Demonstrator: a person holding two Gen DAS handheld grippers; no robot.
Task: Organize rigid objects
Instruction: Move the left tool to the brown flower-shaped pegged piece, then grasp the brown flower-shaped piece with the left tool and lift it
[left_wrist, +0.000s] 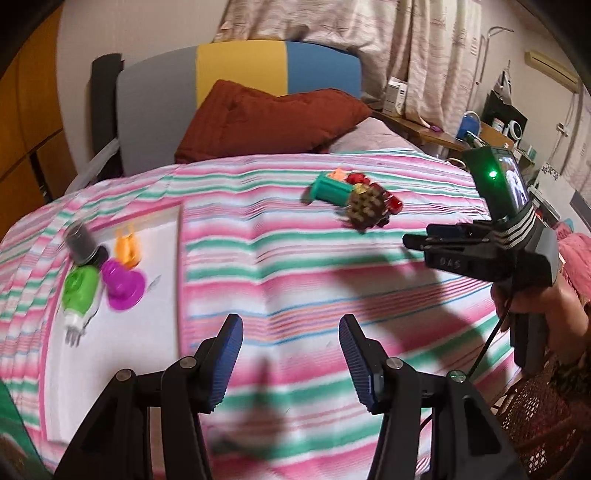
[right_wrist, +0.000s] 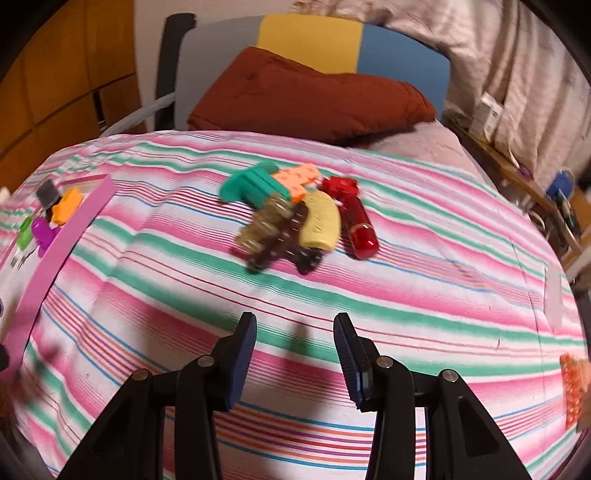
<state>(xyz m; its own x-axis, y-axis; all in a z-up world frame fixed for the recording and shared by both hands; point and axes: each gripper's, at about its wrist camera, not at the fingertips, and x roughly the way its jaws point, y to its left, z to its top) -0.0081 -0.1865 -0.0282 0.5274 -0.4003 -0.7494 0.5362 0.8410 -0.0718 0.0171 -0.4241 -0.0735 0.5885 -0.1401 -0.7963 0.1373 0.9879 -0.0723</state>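
Both hand-held grippers, left and right, hang spread and empty. We judge the red tube easiest: we approach it from the pile's edge.

Both grippers hover with jaws spread wide and nothing between them — the left gripper low and level, the right gripper likewise, gripped by a bare hand — pointing leftward.
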